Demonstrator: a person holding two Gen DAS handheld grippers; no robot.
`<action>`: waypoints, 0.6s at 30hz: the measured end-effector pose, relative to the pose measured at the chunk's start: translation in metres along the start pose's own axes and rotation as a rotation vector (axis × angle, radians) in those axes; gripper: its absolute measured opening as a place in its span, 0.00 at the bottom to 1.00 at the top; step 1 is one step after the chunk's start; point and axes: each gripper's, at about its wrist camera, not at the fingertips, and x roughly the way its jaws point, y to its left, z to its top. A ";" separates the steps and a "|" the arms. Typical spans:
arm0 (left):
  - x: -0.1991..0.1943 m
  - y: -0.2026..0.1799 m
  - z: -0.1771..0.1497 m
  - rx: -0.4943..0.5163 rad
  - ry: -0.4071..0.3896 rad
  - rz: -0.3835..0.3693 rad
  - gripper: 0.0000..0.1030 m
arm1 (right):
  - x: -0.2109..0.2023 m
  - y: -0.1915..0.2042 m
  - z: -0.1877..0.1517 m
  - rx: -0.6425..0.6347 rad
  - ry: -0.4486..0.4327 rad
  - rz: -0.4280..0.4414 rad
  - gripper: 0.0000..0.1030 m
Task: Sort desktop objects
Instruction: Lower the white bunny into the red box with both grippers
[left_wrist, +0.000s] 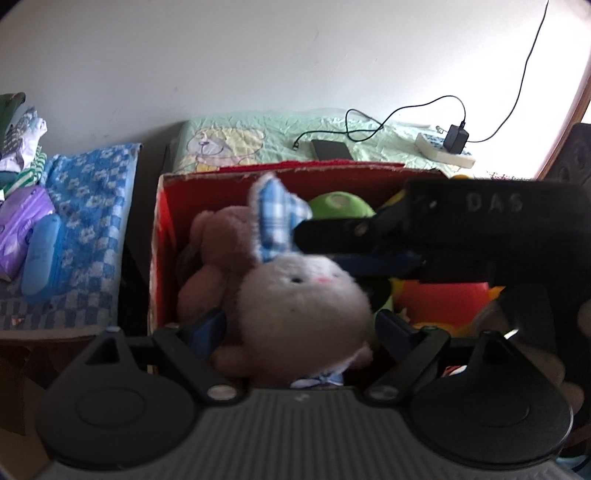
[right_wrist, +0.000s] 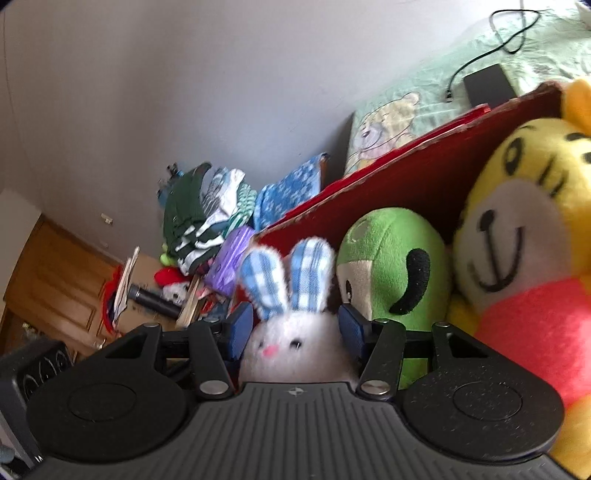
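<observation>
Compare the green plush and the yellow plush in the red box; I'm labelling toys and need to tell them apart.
The green plush is smaller than the yellow plush. The green plush is plain green with a pale face patch; the yellow plush has a white muzzle, a black stitched smile and a red top. Both are soft toys side by side in the red box.

wall (left_wrist: 258, 55): white, far
phone (left_wrist: 330, 149): dark, on green bedspread (left_wrist: 258, 129), cable attached
clothes pile (right_wrist: 199, 218): far left

Daylight is cast from the upper right, where the wall (left_wrist: 554, 74) is blown out. The plush rabbit (left_wrist: 303, 291) is softly blurred; edges are bent by fisheye distortion.
</observation>
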 end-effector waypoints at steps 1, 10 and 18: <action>0.001 0.000 0.000 -0.002 0.004 -0.002 0.85 | -0.001 -0.003 0.001 0.007 -0.014 -0.014 0.48; 0.007 -0.003 0.000 0.000 0.018 0.038 0.89 | -0.004 -0.019 0.005 0.097 -0.021 0.027 0.38; 0.007 -0.004 0.000 0.005 0.024 0.073 0.91 | -0.018 -0.008 0.003 0.029 -0.051 0.039 0.37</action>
